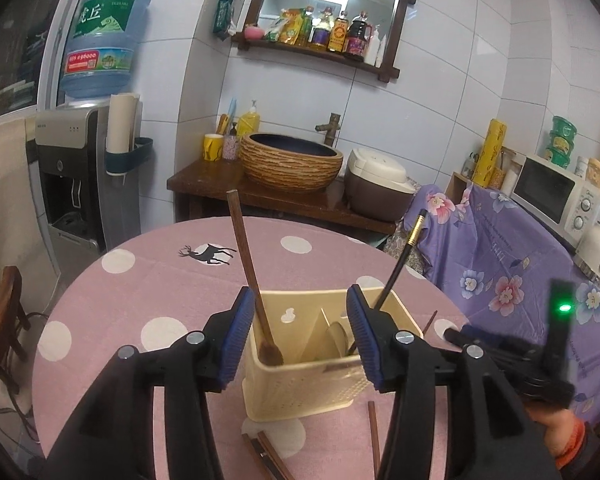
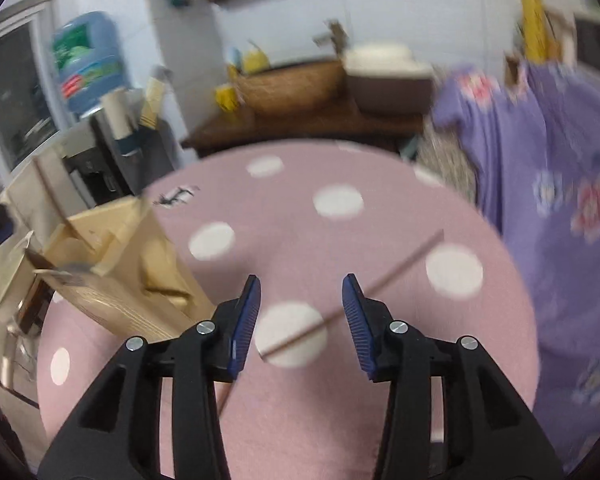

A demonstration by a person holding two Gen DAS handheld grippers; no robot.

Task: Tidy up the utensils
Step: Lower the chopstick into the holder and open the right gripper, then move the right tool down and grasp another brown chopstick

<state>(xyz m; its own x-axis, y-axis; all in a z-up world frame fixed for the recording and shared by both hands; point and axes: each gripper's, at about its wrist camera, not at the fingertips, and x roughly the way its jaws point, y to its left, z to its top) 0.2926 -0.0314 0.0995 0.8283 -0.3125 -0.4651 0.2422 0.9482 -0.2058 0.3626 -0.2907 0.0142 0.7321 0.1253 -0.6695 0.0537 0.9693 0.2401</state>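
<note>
Jaws of left gripper (image 1: 300,330) spread wide around the caddy (image 1: 324,384), pinching nothing. Inside the caddy: a wooden spoon (image 1: 249,272) leaning in the left part, a black chopstick (image 1: 400,258) in the right part. More chopsticks (image 1: 374,436) lying on the table (image 1: 112,312) just before the caddy.

Jaws of right gripper (image 2: 300,316) also spread, empty, above a loose chopstick (image 2: 404,262) lying slantwise. Picture blurred. Probably best: lower slowly, turn to cross the stick, pinch near its middle, then lift level.

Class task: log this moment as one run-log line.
left gripper: open above holder | right gripper: open over chopstick | table
</note>
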